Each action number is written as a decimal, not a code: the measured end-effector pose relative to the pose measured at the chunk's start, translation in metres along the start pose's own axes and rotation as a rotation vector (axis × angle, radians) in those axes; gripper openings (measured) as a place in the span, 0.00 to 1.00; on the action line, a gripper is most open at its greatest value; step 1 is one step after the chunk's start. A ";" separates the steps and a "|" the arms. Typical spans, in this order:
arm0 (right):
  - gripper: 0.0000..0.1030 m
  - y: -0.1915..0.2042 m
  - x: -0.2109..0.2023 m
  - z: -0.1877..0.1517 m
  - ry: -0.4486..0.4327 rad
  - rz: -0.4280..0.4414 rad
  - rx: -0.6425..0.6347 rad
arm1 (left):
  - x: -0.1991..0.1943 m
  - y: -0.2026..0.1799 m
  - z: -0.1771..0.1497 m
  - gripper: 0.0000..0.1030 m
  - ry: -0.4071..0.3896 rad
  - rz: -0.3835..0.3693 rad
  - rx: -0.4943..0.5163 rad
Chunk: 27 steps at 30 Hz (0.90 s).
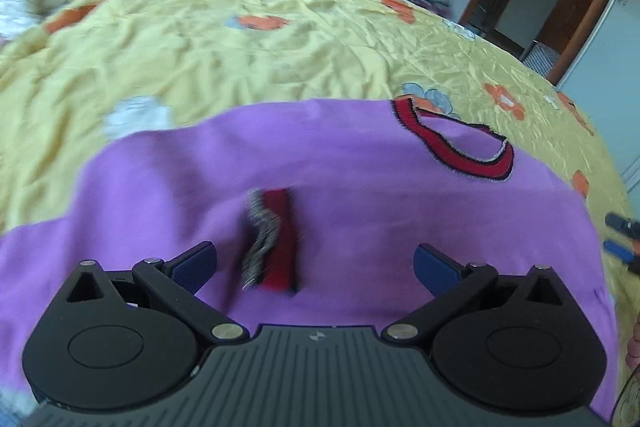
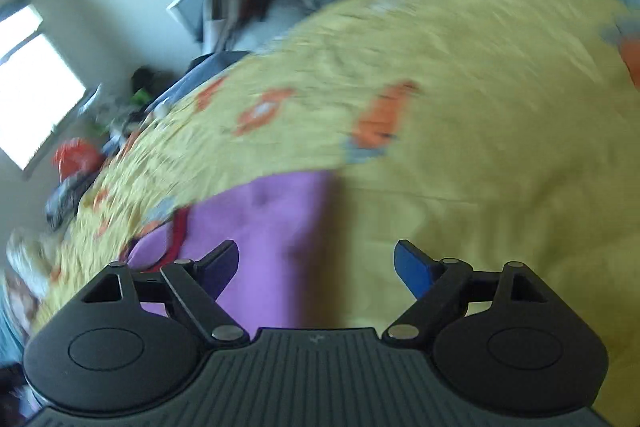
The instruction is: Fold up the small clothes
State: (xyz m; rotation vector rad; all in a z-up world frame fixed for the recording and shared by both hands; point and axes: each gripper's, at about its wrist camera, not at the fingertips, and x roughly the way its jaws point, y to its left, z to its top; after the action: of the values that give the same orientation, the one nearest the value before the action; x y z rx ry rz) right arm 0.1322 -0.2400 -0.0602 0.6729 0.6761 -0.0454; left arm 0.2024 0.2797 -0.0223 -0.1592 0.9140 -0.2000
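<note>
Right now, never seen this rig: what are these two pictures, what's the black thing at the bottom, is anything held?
There is no robot arm: a person holds one two-finger gripper in each hand, each with a fisheye camera looking along its fingers. The left gripper is open over a purple sweater with a red knit collar; a red cuff lies between its fingers, not gripped. The right gripper is open too, holding nothing, at the sweater's edge. The sweater lies on a yellow flowered bedspread. The right view is blurred.
</note>
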 end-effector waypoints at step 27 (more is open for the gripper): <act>0.36 0.068 -0.026 -0.011 -0.044 -0.081 -0.445 | 0.034 -0.007 0.003 1.00 0.009 0.255 0.086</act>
State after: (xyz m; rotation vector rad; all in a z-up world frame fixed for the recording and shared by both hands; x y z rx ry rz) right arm 0.1226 -0.1849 -0.0129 0.2161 0.6434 0.0157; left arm 0.2243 0.2648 -0.0453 0.0389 0.9237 -0.0035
